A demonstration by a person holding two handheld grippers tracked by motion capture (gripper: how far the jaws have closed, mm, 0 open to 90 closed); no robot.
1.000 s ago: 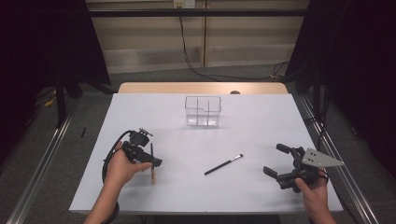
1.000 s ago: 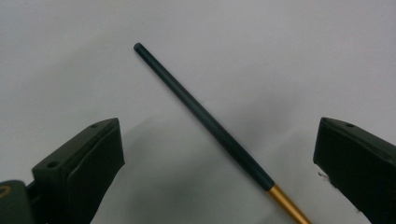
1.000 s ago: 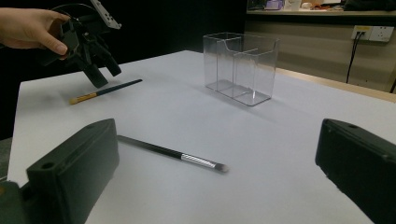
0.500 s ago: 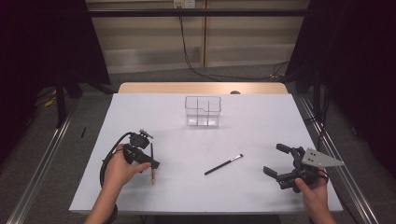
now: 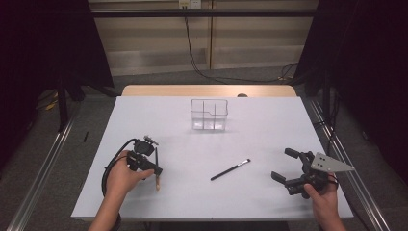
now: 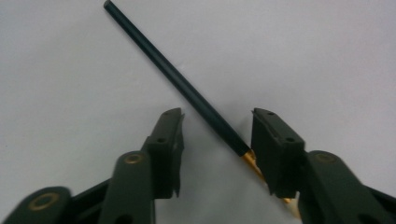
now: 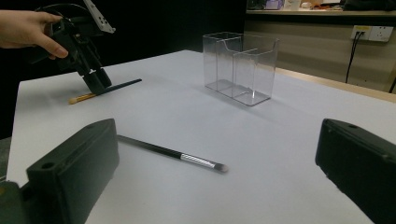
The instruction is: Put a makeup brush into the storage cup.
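Matte-black slim brush (image 6: 187, 88), gold ferrule, between closing left claw (image 6: 217, 140).

Wide bare desk (image 5: 269, 120) surface is left between the two hands. The middle is crossed only by a flat-lying silver-tipped brush (image 5: 230, 169). The far centre is blocked by an upright clear organizer (image 5: 208, 114). Passage at the near left is taken up by the gold-ferruled brush (image 5: 156, 168) between the left tongs (image 5: 153, 169).
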